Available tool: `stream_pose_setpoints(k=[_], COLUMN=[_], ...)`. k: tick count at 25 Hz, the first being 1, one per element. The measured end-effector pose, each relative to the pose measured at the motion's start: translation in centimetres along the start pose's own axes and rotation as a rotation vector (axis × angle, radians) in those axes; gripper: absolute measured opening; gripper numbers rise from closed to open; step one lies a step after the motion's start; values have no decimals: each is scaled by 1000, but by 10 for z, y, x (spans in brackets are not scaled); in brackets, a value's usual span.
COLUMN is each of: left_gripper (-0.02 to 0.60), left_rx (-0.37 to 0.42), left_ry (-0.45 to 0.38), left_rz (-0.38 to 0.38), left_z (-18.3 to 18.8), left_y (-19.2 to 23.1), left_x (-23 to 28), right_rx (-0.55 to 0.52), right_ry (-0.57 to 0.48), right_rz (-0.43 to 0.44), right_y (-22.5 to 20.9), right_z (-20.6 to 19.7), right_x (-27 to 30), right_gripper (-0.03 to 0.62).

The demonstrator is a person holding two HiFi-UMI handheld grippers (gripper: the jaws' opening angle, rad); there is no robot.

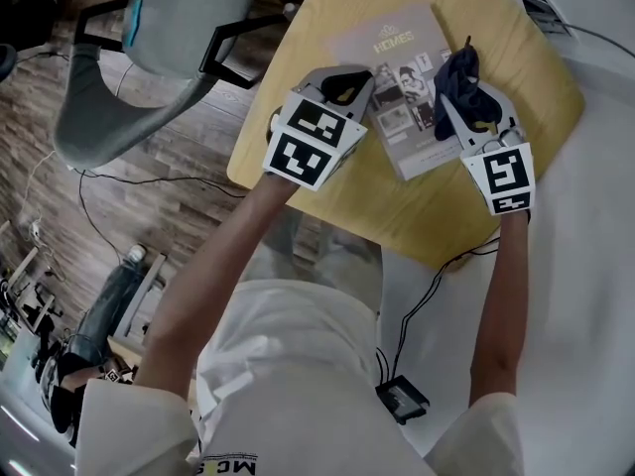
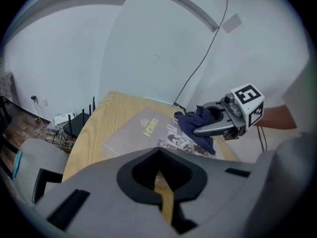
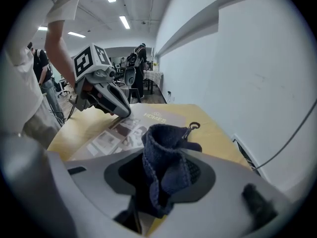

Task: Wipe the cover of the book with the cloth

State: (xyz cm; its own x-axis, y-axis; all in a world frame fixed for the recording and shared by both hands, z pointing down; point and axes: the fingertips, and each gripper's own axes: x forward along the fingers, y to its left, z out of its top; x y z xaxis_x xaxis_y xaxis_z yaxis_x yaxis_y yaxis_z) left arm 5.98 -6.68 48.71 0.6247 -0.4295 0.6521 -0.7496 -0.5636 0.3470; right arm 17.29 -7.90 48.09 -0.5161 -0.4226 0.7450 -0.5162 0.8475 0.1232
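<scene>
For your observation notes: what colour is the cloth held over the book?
The soft knitted cloth is dark navy blue, clearest in the right gripper view.

A pale yellow wooden worktop (image 1: 387,216) with rounded corners fills the upper centre. At upper left, a grey padded office chair with black armrests (image 1: 149,58) stands on a brown wood-plank floor (image 1: 40,117). A thin black cable (image 1: 434,281) runs down to a small black box (image 1: 402,398) at lower centre.

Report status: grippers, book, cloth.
Left gripper shut, empty, tip at left edge of book. Right gripper shut on cloth, over the cover's right side. Nothing blocking the cover.
</scene>
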Motion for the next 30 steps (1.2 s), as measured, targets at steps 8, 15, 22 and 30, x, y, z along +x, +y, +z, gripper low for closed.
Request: stream_pose_setpoints(k=[8, 15, 22, 30], left_gripper=[9, 8, 8, 9], left_rx=[-71, -90, -110, -104], left_ry=[-30, -37, -56, -70], left_rz=[-9, -24, -35, 19], left_z=[2, 3, 2, 7], left_y=[2, 4, 4, 18], left_x=[1, 1, 0, -6], right_rx=[-41, -54, 70, 262], right_ry=[-39, -70, -144, -215], right_rz=[61, 139, 144, 219], right_y=[28, 68, 97, 114], right_z=[18, 34, 45, 57], right_x=[11, 16, 19, 12], right_gripper=[154, 154, 154, 154])
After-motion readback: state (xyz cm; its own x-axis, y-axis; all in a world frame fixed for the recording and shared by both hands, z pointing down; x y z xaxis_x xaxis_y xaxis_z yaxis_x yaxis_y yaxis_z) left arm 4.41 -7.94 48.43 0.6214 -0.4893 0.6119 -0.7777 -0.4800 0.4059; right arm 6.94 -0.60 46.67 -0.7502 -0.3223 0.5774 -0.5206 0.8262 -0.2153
